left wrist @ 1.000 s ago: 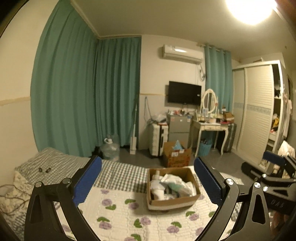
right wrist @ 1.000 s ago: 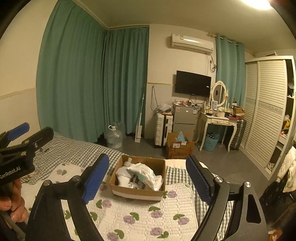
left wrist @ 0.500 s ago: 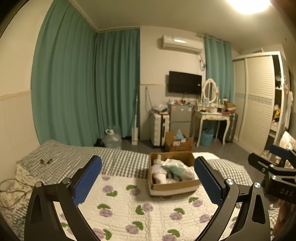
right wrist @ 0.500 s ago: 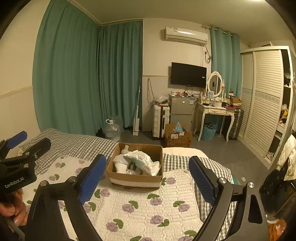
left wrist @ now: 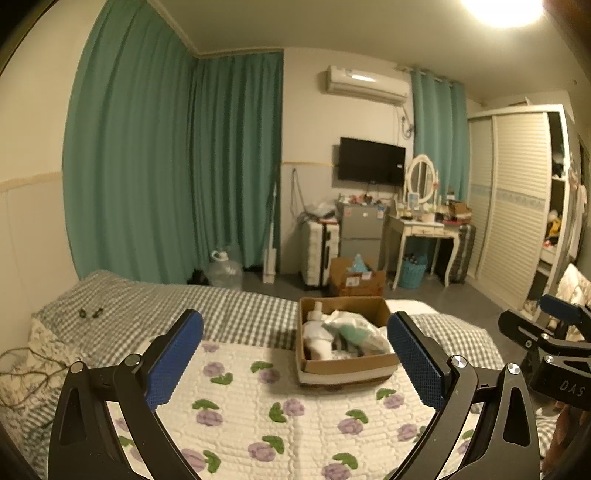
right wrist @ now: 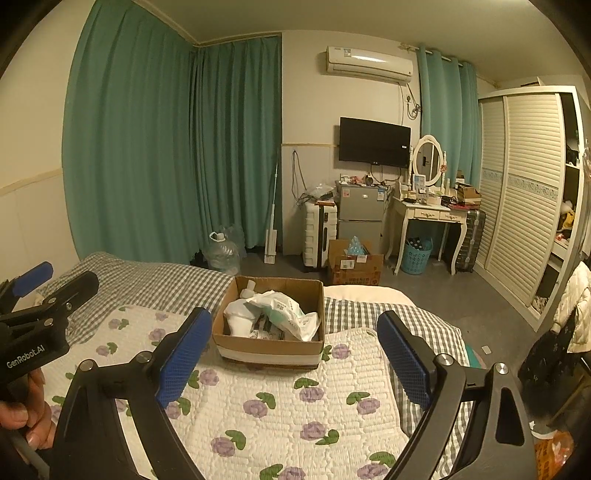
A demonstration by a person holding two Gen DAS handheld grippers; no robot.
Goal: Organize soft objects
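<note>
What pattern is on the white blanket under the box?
Purple flowers with green leaves on the white quilted blanket, clearest in the right wrist view.

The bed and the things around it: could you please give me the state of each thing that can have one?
Left gripper: open, empty.
Right gripper: open, empty.
Cardboard box: open on the bed, with soft packs inside.
Television: off.
Wardrobe: sliding door partly open, shelves showing.
Curtains: drawn shut.
Ceiling lamp: on.

Wall-mounted television (right wrist: 374, 142) above small fridge (right wrist: 360, 214), white dressing table (right wrist: 428, 218) alongside
</note>
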